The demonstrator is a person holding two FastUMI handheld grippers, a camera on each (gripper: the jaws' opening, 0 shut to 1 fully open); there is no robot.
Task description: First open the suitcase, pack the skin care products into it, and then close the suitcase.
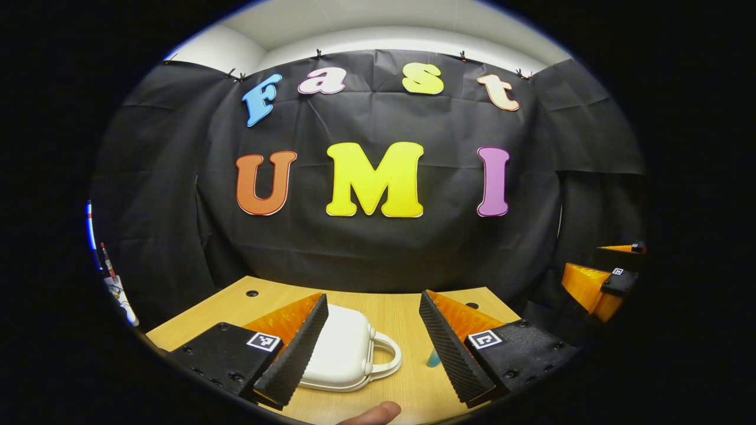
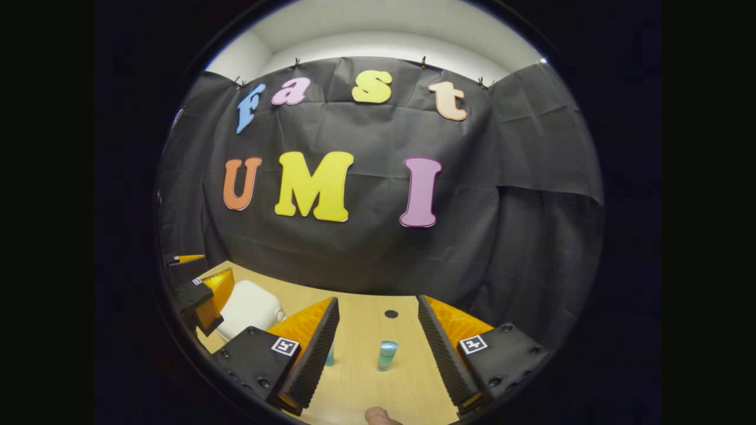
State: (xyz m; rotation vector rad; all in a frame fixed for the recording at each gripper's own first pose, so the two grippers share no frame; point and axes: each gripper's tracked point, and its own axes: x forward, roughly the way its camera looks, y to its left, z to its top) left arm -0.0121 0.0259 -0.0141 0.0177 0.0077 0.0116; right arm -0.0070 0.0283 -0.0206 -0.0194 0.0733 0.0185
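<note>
A small white suitcase (image 1: 342,354) lies shut and flat on the wooden table (image 1: 390,319), its handle (image 1: 387,354) pointing right. My left gripper (image 1: 374,298) hangs open just above and before it, the left finger covering its near-left part. In the right gripper view the suitcase (image 2: 248,307) sits at the far left. A teal bottle (image 2: 387,355) stands upright between the spread fingers of my open right gripper (image 2: 378,299). A second teal item (image 2: 331,354) peeks from behind that gripper's left finger. A teal bottle (image 1: 434,357) is half hidden by the left gripper's right finger.
The table (image 2: 366,378) has round cable holes (image 1: 252,293) (image 2: 391,314). Black cloth walls stand close behind it. A person's fingertip (image 1: 372,413) shows at the bottom edge. The other gripper (image 1: 582,264) hovers off the table's right side; some poles (image 1: 112,277) stand at far left.
</note>
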